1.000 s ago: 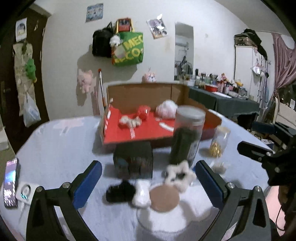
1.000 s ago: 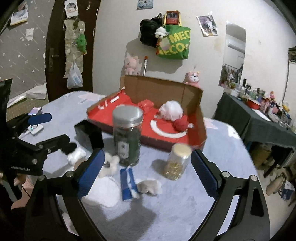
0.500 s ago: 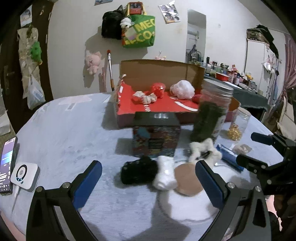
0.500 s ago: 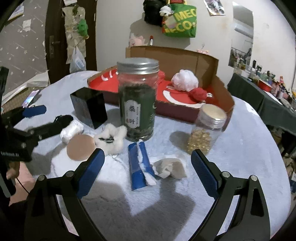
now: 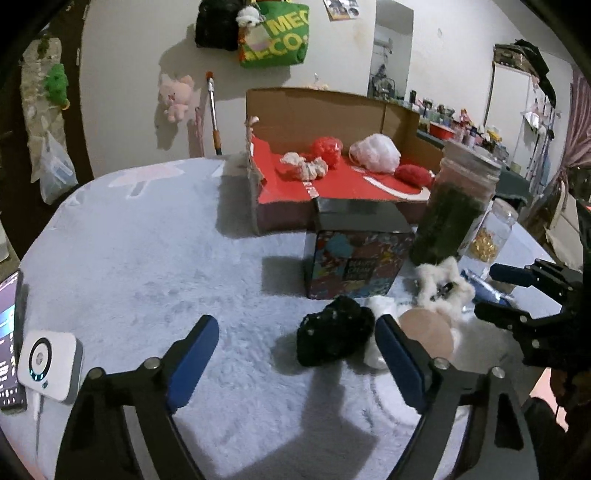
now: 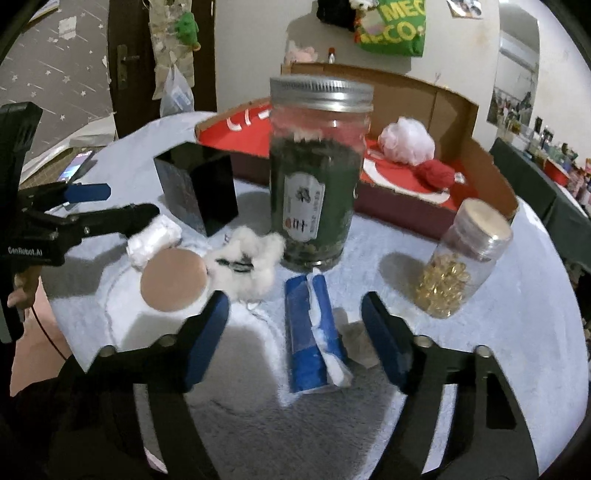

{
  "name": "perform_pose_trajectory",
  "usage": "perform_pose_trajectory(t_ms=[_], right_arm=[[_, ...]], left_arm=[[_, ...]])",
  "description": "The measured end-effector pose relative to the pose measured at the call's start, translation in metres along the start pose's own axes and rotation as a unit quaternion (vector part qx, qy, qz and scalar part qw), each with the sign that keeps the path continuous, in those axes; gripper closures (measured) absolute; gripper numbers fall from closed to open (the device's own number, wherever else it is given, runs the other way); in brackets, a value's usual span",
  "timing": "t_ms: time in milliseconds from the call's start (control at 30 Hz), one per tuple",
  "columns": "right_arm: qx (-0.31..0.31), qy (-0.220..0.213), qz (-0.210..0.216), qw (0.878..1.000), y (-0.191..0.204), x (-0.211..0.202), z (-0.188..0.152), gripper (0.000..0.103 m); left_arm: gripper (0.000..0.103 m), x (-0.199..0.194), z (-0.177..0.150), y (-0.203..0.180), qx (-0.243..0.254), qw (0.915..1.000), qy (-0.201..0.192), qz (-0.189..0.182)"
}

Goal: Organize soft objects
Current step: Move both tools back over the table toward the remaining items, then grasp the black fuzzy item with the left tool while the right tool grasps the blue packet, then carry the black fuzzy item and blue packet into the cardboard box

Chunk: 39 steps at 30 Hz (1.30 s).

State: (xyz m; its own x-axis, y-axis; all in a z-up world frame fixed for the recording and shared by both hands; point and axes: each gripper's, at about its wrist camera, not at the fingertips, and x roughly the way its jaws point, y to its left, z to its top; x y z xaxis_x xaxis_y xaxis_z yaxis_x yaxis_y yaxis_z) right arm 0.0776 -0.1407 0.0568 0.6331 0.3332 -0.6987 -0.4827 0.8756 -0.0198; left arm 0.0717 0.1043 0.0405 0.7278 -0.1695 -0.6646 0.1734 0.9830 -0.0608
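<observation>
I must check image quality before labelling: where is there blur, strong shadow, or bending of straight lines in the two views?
Left wrist view: mostly sharp; the left gripper throws a dark shadow on the table cover; the fisheye bends the room's edges. Right wrist view: softer, with motion blur on the tea jar and brown disc; the right gripper shadows the cloth near the blue packet; the corners are black.

Home: wall-hung tote bag (image 5: 273,35), plush toy (image 5: 175,96).

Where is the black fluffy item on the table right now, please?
In the left wrist view, the black fluffy item lies on the table just ahead of the open left tongs, near their right finger, in front of the colourful box and beside a white roll.
</observation>
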Motion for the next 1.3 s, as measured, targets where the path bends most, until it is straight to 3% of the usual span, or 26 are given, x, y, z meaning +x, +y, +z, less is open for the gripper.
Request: perform_pose_trajectory(t_ms=[67,167,200,233,533,667,933,1300], right_arm=[[0.002,0.014,-0.001,1.0,-0.002,0.005,-0.002,0.049],[0.003,0.019,-0.003,1.0,-0.006,0.007,-0.006,0.061],[0.002,0.018,-0.004,1.0,-0.006,0.006,-0.006,0.074],[0.003,0.019,-0.002,1.0,-0.008,0.006,-0.006,0.077],[0.049,-0.005,0.042,0.998,-0.025,-0.019,-0.007,0.079],[0.063,-0.016,0.052,0.997,-0.034,-0.031,-0.005,0.079],[0.079,-0.011,0.075,0.994,-0.046,-0.029,-0.002,0.079],[0.09,-0.007,0.108,0.99,-0.055,-0.023,0.003,0.079]], left_arm=[[0.023,0.008,0.001,0.003,0.002,0.9997,0.014,-0.019],[0.055,0.018,0.001,0.005,0.002,0.9979,0.029,-0.058],[0.068,0.019,0.001,0.006,-0.003,0.9962,0.034,-0.08],[0.078,0.02,0.002,0.004,-0.007,0.9949,0.035,-0.094],[0.081,-0.007,0.013,-0.011,0.005,0.9964,-0.004,-0.085],[0.081,-0.018,0.019,-0.024,0.013,0.9945,-0.016,-0.103],[0.081,0.003,0.023,-0.077,0.033,0.9834,0.005,-0.178],[0.081,0.019,0.029,-0.094,0.033,0.9807,0.025,-0.191]])
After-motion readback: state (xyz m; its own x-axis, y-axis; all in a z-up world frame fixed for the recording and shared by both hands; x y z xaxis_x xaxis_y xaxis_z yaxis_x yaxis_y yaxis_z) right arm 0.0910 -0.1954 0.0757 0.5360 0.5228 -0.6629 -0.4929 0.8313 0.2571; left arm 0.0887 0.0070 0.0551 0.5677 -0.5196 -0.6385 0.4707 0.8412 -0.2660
